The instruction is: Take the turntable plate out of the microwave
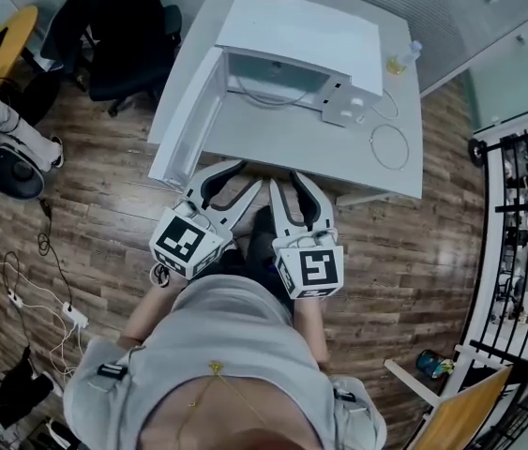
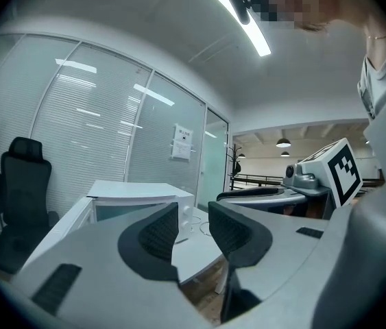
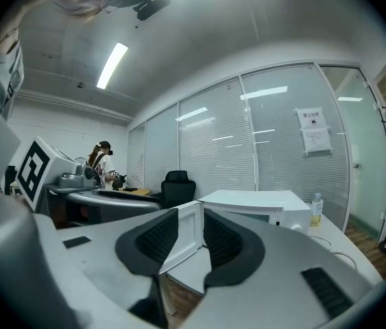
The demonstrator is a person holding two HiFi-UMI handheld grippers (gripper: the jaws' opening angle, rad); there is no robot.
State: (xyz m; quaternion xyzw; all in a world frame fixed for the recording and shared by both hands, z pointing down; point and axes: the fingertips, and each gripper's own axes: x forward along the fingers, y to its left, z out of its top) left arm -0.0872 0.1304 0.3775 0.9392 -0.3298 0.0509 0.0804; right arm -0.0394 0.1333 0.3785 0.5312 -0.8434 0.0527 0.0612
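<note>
Your left gripper (image 1: 235,178), right gripper (image 1: 294,181): jaws parted, empty. Plate (image 1: 268,97) at 12 o'clock inside white microwave (image 1: 301,36): see-through, only thin curved rim visible. Door (image 1: 188,120) open.

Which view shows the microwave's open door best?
The head view: it shows the whole door from above, swung wide open beside the microwave. The right gripper view shows only a strip of it between the jaws. The left gripper view shows it side-on, partly behind a jaw.

Head looks down — gripper views (level) share microwave (image 1: 303,37).
</note>
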